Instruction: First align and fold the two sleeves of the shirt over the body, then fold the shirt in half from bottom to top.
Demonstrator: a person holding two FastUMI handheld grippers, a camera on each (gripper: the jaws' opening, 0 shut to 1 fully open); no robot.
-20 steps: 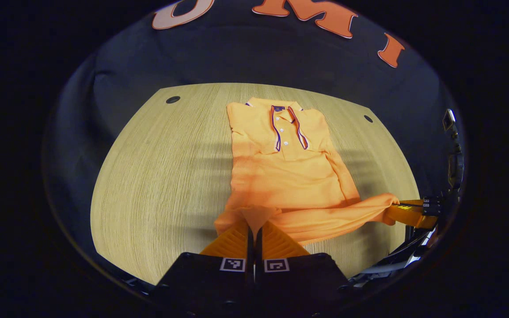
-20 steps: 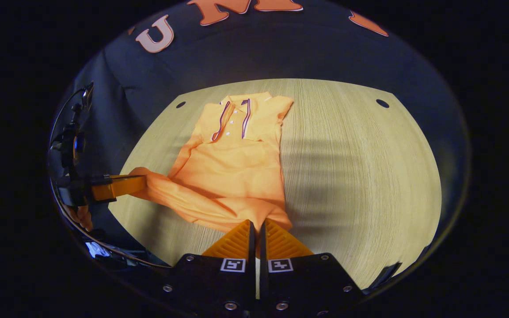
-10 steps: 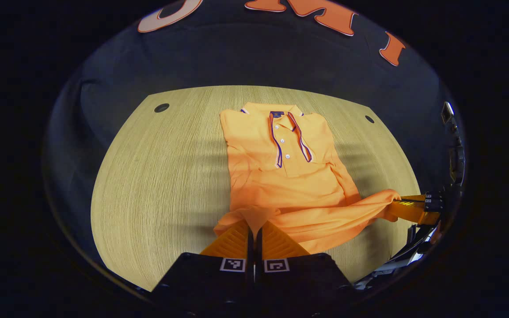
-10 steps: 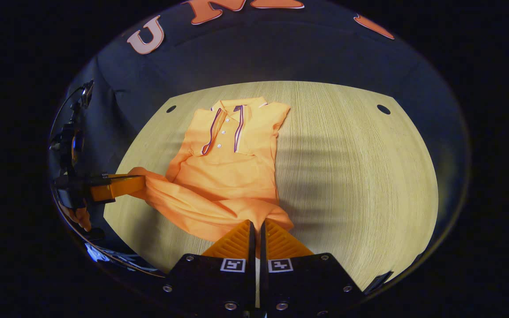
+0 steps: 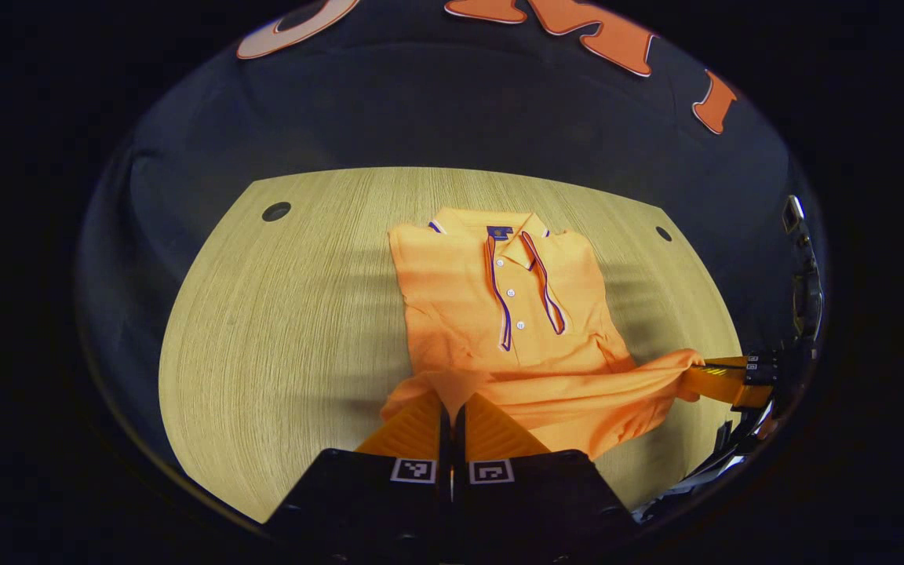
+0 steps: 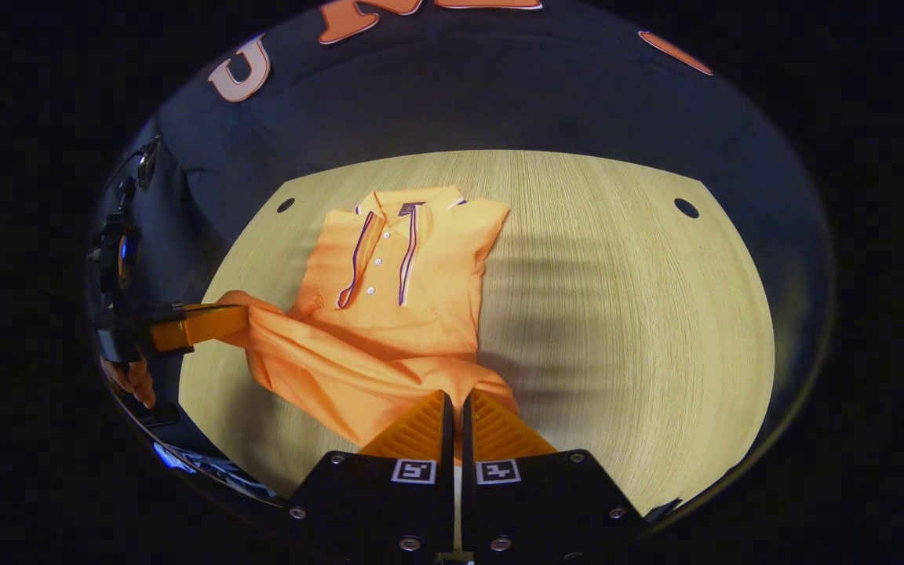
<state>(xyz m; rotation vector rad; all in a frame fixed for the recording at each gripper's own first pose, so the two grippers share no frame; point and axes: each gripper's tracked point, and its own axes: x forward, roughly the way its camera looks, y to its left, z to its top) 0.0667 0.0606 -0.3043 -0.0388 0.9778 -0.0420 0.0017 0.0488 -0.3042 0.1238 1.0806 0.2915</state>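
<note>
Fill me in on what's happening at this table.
A person is folding an orange polo shirt on a wooden table with two handheld grippers. The left gripper and right gripper each pinch a bottom corner, lifting the hem toward the collar. The sleeves already lie folded in.

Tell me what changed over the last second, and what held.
Both grippers carried the shirt's bottom hem up and forward toward the collar, so less of the body lies flat between them. The left gripper and right gripper stayed shut on the hem corners; the collar end stayed flat on the table.
</note>
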